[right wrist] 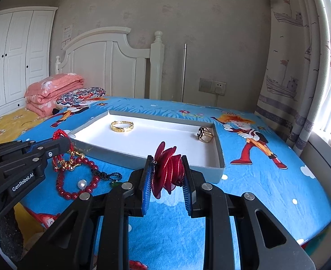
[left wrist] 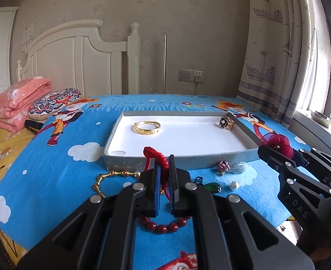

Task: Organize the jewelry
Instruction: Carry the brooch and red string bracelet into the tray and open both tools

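In the left wrist view, the left gripper (left wrist: 164, 168) covers the middle of the red cord bracelet (left wrist: 154, 155), so only its top loop and a strand lower down show. The same gripper hides the upper half of the red bead bracelet (left wrist: 165, 226) and the right end of the gold link chain (left wrist: 111, 177). A dark blue piece and a green stone (left wrist: 212, 188) at centre right peek out from behind it; what they belong to cannot be told. The red mesh ornament (left wrist: 278, 145) is partly hidden by the right gripper (left wrist: 263, 151). In the right wrist view, the left gripper (right wrist: 65, 142) covers part of the tangled gold and red pieces at centre left. The wardrobe (right wrist: 14, 56) is cut off by the frame's left edge.
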`<state>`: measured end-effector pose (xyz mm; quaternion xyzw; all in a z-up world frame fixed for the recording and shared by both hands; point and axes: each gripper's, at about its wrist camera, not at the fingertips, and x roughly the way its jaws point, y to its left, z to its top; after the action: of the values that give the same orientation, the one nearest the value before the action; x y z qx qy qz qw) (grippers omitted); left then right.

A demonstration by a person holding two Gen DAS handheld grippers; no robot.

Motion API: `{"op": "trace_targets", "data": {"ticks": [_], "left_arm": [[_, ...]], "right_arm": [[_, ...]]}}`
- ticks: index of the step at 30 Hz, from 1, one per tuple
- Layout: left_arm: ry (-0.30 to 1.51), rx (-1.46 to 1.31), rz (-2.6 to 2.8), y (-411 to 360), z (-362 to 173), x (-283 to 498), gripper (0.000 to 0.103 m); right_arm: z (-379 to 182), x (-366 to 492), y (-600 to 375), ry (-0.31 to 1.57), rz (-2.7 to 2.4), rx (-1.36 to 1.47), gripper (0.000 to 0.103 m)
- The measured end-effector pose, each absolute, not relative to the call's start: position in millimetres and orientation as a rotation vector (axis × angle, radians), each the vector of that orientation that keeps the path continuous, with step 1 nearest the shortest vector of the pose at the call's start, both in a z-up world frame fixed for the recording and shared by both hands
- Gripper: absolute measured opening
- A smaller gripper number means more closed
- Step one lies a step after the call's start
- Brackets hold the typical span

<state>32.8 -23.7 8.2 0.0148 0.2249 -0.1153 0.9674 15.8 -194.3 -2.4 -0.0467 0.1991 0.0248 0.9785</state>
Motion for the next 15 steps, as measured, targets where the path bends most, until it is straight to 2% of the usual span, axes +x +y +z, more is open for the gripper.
{"op": "trace_targets", "data": {"ticks": [15], "left_arm": [[0.486, 0.091, -0.221, -54, 47, 139, 0.006]], "right_arm": [[27, 122, -206, 0.458, 0.014, -0.079, 0.024]]}}
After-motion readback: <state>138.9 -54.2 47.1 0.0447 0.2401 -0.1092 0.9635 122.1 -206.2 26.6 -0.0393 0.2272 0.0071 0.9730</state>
